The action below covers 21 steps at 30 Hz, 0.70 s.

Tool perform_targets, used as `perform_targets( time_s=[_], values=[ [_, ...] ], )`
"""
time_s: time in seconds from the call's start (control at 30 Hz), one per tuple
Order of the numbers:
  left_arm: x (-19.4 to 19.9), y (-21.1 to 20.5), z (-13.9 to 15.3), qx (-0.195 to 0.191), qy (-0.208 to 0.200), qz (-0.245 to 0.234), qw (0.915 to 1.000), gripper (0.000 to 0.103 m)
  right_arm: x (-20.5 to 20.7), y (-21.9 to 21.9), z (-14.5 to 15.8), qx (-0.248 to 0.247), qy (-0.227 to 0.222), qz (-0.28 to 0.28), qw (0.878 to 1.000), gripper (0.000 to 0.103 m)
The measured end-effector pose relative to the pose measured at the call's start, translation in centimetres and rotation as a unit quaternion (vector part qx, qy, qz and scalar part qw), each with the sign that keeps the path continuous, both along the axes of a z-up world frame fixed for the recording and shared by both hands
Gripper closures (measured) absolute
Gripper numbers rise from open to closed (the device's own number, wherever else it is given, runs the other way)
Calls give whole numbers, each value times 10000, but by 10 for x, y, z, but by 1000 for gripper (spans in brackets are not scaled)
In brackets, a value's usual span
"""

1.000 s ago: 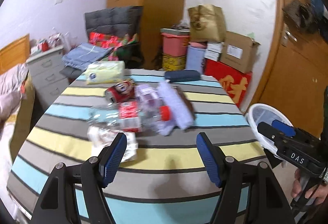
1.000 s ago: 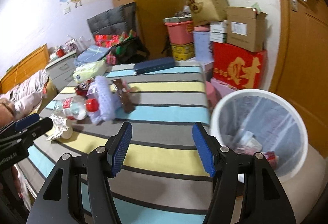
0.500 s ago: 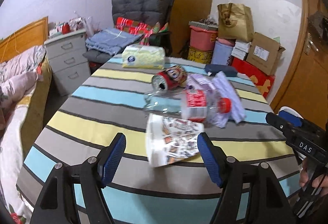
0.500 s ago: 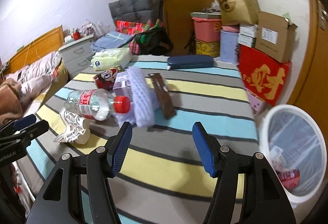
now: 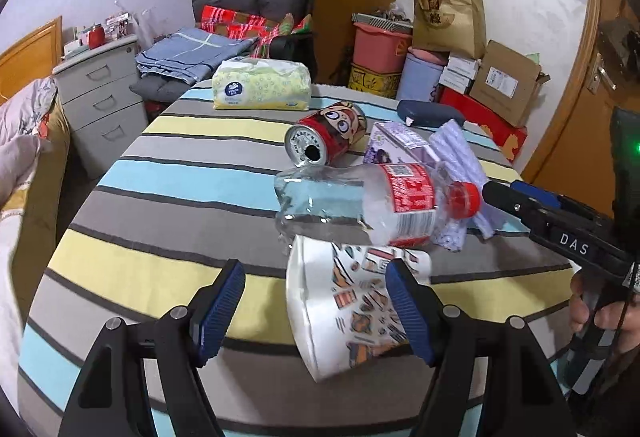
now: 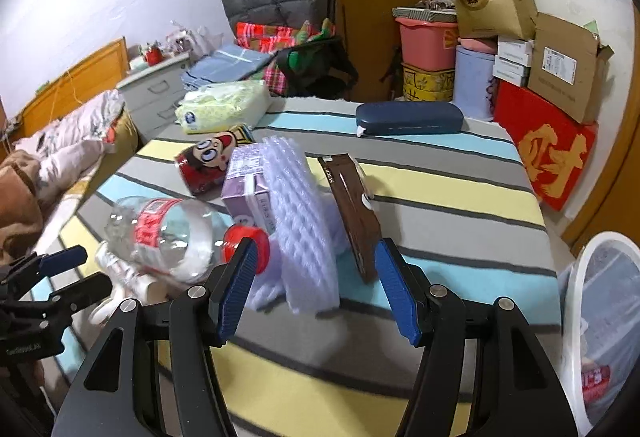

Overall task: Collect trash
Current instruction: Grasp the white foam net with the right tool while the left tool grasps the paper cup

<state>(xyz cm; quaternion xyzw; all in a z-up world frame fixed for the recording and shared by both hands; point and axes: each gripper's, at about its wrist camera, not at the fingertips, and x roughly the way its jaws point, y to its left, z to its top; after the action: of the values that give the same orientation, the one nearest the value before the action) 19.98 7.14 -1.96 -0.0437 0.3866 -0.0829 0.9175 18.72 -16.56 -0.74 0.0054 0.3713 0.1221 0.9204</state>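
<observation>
The trash lies in a pile on the striped table [image 5: 168,205], and the plastic bottle [image 5: 360,205] with the red cap is the landmark here. It lies on its side, cap toward the right gripper in the left wrist view.

Just in front of the bottle, touching it, lies a paper cup [image 5: 340,301] on its side. The left gripper [image 5: 316,313] has its jaws spread wide, w/ most of the cup between them. The right pad [image 5: 408,313] overlaps the cup's printed side, so part of the cup is hidden; whether the pad touches it I cannot tell, probably not, as the cup seems to rest on the table. The left pad is clearly apart from it.

Behind the bottle lies a red can [image 5: 328,135], open end toward the camera. Beside the can, behind the bottle's cap end, is a purple carton [image 6: 248,185], half covered by a white foam sheet [image 6: 304,229]. Next to the foam, on the far side from the bottle, a brown box [image 6: 354,213] leans tilted; its lower end is cut off by a pad.

The right gripper [image 6: 316,297] is also spread open, nothing pinched. The foam's near end sits between the pads in the picture. One pad hides part of the bottle's cap.

Far behind the bottle: a tissue pack [image 5: 260,89] and a dark blue case [image 6: 408,119], both on the table. The white trash bin [image 6: 600,325] stands off the table at the picture edge, only partly seen; its contents are blurred.
</observation>
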Motion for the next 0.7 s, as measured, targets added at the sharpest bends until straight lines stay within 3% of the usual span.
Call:
perform_targets(
  time_s=[0.2,0.5,0.6,0.7],
  values=[
    [17,4,-8,-216,209,-173,9994,30,11,1,-2,80,127,139,9998,41],
    [21,-18,-17,-153,389,-537,9977,30,14,4,-9,104,330,318,9989,72],
    [16,-22,-17,-346,394,-639,9966,30,12,3,-9,102,321,324,9989,74],
    [9,-24,-16,-286,367,-641,9969,35,10,0,-7,145,288,325,9990,75]
  ],
)
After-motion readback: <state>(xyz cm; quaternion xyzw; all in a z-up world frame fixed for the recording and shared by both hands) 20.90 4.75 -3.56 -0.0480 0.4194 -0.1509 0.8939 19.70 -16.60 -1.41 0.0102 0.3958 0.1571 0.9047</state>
